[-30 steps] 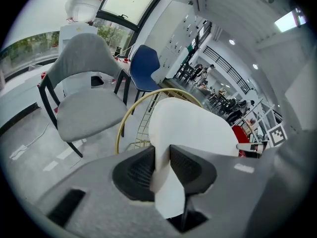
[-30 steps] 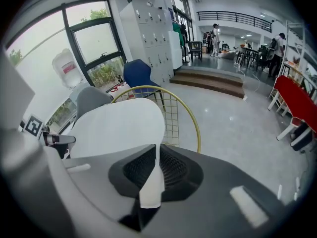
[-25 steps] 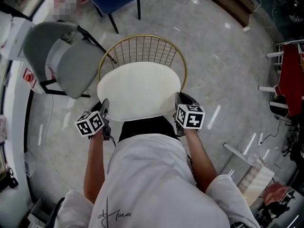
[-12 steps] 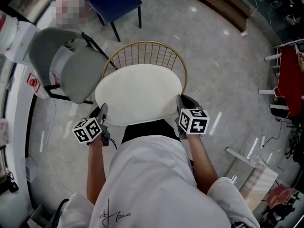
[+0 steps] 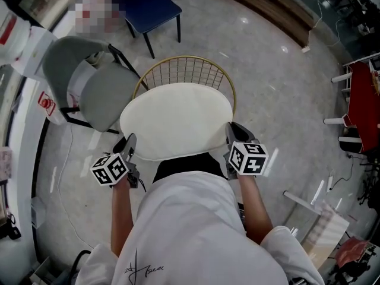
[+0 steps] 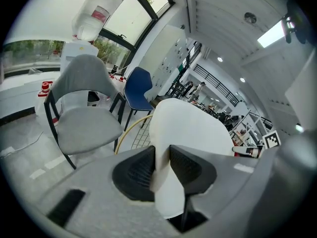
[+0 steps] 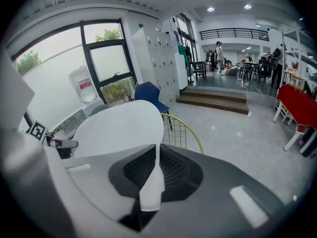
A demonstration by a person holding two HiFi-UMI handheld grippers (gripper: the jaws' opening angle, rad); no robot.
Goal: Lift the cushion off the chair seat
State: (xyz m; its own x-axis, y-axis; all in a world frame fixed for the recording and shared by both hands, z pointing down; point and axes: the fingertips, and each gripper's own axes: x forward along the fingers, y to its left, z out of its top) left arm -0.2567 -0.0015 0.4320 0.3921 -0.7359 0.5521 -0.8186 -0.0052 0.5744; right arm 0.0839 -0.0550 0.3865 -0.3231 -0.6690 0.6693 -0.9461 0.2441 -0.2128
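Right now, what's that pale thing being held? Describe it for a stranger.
Find the gold wire chair mid-floor. Over its seat is a round cream cushion, pinched by the left hand-held gripper and right hand-held gripper. Unlike the grey chair and blue chair behind, it is a flat, pale disc.

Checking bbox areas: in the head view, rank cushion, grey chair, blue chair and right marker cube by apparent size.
1. cushion and grey chair: nearly alike. The cushion is nearer the camera, so I won't rank them.
2. blue chair, cut off by the frame edge.
3. right marker cube, the smallest.
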